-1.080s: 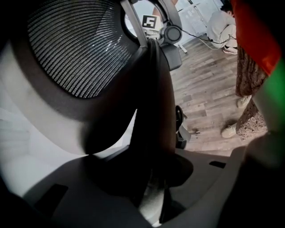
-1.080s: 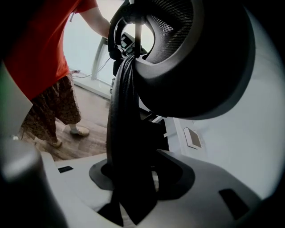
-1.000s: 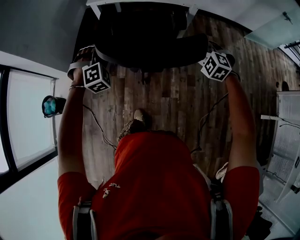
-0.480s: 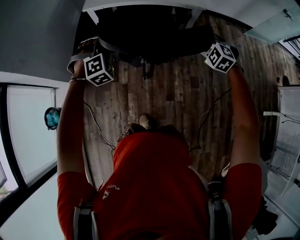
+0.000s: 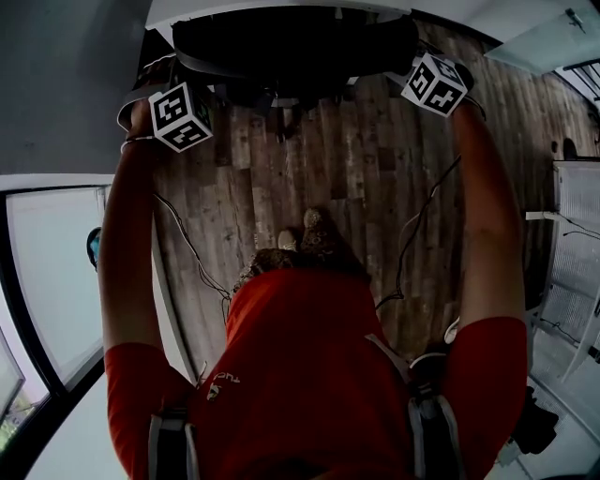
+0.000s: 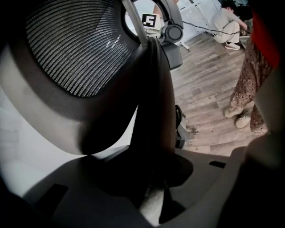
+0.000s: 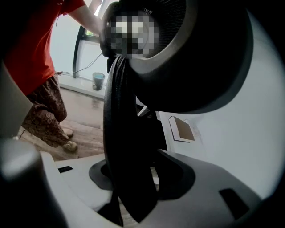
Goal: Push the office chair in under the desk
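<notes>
The black office chair stands at the top of the head view, its seat mostly beneath the white desk. My left gripper grips the left edge of the backrest and my right gripper the right edge. In the left gripper view the mesh backrest fills the upper left, and its dark frame edge runs down between the jaws of my left gripper, which is shut on it. The right gripper view shows the other frame edge clamped in my right gripper.
Wooden floor lies behind the chair, with thin cables trailing across it and my feet on it. A teal cup stands by the window at left. A white rack is at right. Another person crouches farther off.
Both grippers and the chair have moved toward the top of the head view, so more of the chair lies beneath the desk. I have stepped forward behind it.
</notes>
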{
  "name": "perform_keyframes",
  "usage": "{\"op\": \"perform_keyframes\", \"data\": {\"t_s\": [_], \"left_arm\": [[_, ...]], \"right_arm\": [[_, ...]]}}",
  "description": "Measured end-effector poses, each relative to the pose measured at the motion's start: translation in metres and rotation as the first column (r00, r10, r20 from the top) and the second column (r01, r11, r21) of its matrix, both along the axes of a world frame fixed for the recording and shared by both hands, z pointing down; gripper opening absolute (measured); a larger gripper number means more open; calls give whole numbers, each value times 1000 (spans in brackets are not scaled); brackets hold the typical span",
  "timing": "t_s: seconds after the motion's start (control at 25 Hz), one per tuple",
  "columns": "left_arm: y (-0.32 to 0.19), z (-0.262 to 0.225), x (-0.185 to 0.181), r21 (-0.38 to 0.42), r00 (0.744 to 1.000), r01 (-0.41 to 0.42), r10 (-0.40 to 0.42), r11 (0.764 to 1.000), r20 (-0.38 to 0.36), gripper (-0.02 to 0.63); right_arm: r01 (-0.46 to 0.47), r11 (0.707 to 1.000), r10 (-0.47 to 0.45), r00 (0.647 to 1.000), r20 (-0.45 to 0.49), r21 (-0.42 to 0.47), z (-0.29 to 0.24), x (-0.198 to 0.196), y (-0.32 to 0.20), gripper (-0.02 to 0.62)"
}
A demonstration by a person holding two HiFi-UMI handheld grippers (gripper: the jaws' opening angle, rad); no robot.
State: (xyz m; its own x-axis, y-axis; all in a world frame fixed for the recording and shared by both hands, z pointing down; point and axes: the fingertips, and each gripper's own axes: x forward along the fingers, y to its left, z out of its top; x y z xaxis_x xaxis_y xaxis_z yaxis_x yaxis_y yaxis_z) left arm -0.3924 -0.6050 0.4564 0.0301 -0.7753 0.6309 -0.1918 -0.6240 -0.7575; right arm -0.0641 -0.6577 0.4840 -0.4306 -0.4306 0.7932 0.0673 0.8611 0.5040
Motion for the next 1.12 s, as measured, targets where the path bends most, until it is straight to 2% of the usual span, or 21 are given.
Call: {"op": "perform_keyframes", "data": {"t_s": [0.24, 0.76, 1.12], "left_arm": [[-38, 2, -6, -12, 1000, 9, -9, 1000, 6, 150], [-108, 2, 6, -7, 1000, 28, -28, 1000, 6, 150], [-147, 3, -10, -20, 1000, 16, -16, 1000, 17, 149]], "right_arm": [[16, 1000, -16, 1000, 16, 10, 0, -8, -38, 201], [43, 999, -43, 999, 22, 16, 0, 4, -114, 201], [15, 1000, -16, 1000, 25, 24, -1, -10, -144, 202]]}}
